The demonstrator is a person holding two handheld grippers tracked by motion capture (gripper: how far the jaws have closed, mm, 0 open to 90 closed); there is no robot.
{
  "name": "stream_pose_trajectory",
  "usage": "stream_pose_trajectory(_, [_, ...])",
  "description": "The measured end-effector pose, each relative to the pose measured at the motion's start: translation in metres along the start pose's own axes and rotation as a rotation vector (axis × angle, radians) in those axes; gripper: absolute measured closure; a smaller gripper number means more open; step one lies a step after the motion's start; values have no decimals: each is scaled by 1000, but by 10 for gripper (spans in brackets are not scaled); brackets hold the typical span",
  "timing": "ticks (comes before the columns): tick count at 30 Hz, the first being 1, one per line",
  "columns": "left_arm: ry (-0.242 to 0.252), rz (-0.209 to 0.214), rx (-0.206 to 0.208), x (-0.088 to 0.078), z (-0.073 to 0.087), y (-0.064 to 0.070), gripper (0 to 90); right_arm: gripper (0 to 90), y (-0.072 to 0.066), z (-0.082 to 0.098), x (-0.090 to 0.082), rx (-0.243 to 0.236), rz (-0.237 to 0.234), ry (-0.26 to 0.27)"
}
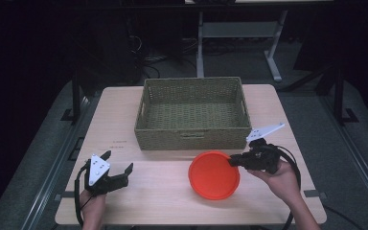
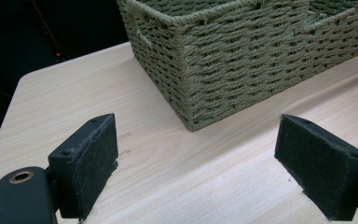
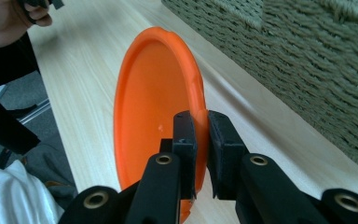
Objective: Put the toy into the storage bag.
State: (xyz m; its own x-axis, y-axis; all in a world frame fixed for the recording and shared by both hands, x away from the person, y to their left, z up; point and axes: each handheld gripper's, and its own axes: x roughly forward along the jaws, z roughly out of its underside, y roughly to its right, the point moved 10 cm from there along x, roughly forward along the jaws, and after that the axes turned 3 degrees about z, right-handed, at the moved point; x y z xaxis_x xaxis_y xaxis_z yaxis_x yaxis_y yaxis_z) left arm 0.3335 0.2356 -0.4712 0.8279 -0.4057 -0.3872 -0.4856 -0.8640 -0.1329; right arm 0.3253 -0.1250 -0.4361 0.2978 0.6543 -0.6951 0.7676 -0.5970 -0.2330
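Observation:
An orange plate (image 1: 213,175) hangs just above the wooden table (image 1: 163,201), in front of the woven basket (image 1: 194,112). My right gripper (image 1: 234,160) is shut on the plate's right rim. In the right gripper view the two jaws pinch the rim of the orange plate (image 3: 154,98), which stands on edge in that picture. My left gripper (image 1: 120,162) rests near the table's front left with its jaws wide open and nothing between them. The left gripper view looks past its open pads (image 2: 91,161) at a corner of the basket (image 2: 223,60).
The empty basket stands at the back middle of the table. Bare wood lies between the two grippers and to the left of the basket. Dark floor, cables and a white desk frame (image 1: 239,33) lie beyond the far edge.

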Motion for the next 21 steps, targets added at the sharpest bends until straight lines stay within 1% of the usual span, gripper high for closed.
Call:
stream_pose_trajectory(1, [1, -1, -2, 0, 0, 0, 127, 820, 0, -1, -1, -5, -4, 2])
stream_pose_trajectory(2, [3, -3, -4, 0, 0, -1, 127, 821, 0, -2, -3, 0, -3, -3])
stream_pose_trajectory(8, [3, -6, -2, -1, -1, -1, 127, 821, 0, -10, -8, -22, 13, -9])
stream_pose_trajectory(10, [-1, -6, -5, -1, 0, -2, 127, 821, 0, -12, -10, -21, 14, -12])
stream_pose_trajectory(13, [7, -9, -11, -2, -1, -2, 127, 821, 1, -15, -12, -19, 15, -14])
stream_pose_trajectory(17, [10, -9, -5, -3, -1, -2, 127, 821, 2, -24, -18, -26, 41, -16])
stream_pose_trajectory(19, [5, -8, -3, -2, -1, -2, 127, 821, 2, -26, -21, -32, 46, -12])
stream_pose_trajectory(21, [8, -8, -10, -2, -1, -2, 127, 821, 2, -29, -23, -33, 48, -13])
